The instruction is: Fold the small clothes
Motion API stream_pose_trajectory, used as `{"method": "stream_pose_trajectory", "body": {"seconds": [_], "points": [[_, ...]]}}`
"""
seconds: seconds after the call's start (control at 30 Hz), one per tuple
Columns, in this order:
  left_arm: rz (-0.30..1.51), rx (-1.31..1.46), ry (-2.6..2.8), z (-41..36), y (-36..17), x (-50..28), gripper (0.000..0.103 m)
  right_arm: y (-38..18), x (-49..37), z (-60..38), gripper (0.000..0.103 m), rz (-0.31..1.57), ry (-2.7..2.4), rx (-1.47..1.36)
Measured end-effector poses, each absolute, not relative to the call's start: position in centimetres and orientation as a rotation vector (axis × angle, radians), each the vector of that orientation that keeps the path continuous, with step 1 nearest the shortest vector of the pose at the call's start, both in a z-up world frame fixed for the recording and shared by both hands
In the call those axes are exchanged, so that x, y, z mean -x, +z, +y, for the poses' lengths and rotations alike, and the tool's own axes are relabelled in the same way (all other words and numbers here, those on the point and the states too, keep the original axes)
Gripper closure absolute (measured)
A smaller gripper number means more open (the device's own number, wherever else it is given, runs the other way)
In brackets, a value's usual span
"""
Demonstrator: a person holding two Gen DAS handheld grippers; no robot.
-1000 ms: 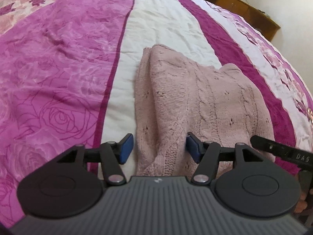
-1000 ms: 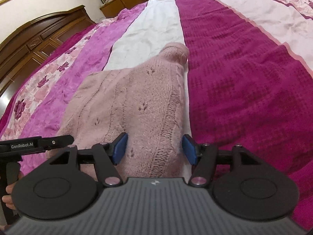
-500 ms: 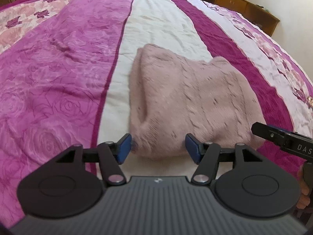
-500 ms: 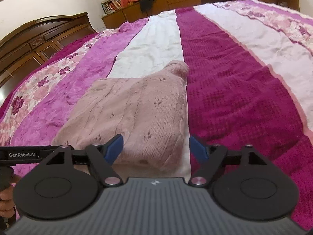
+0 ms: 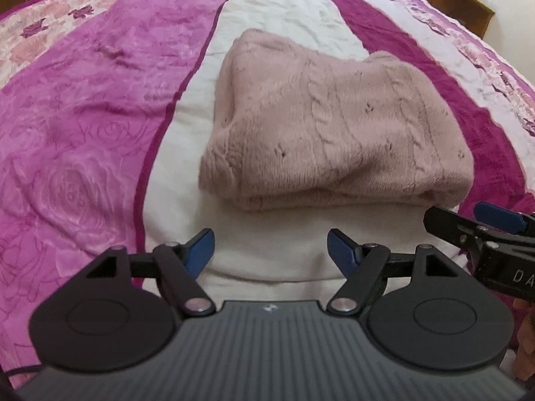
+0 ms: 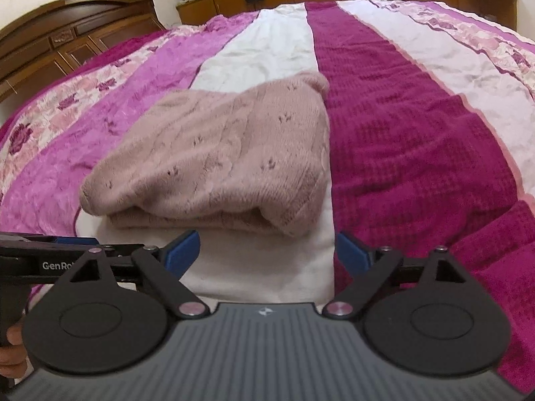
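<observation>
Pink knitted sweater (image 5: 334,127) lies folded in a thick bundle on the white centre stripe of the bedspread (image 5: 83,107), mid-frame in both wrist views; its right edge reaches the dark magenta stripe. Doubled fold edge faces the cameras.

Left tongs (image 5: 271,250), lower centre of the left view: jaws opening, nothing between them, only white cloth below; clear of the sweater. Right tongs (image 6: 267,250), lower centre of the right view: jaws also opening, empty, just short of the bundle's near edge.

Judgement: this fold looks done and released. To finish well, keep both tongs clear of the loose knit so no pad snags a stitch and drags the top layer. If another fold is wanted, take both near corners through all layers, lift evenly.

Materials: soft, fuzzy cable knit with small eyelets, bulky, springy; rounded lumpy corners, far right corner humps up. Bedspread: crushed-velvet magenta with rose outlines, waffle-textured dark stripe, floral border. Dark carved wooden headboard (image 6: 67,43) upper left of the right view.
</observation>
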State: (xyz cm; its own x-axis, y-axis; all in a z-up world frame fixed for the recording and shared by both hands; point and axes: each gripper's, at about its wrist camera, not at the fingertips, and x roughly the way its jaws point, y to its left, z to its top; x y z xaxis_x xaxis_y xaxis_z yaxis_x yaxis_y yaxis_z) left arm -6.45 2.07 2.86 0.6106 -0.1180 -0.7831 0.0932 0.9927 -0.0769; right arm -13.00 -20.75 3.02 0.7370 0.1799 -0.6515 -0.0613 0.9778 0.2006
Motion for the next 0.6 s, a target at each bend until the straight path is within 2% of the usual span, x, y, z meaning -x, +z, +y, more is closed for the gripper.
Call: {"method": "stream_pose_trajectory", "body": {"seconds": [0.6], "points": [[0.917, -0.004, -0.078, 1.2, 2.4, 6.4, 0.027, 1.7, 12.6, -20.8, 0.01, 0.781, 0.125, -0.187]]}}
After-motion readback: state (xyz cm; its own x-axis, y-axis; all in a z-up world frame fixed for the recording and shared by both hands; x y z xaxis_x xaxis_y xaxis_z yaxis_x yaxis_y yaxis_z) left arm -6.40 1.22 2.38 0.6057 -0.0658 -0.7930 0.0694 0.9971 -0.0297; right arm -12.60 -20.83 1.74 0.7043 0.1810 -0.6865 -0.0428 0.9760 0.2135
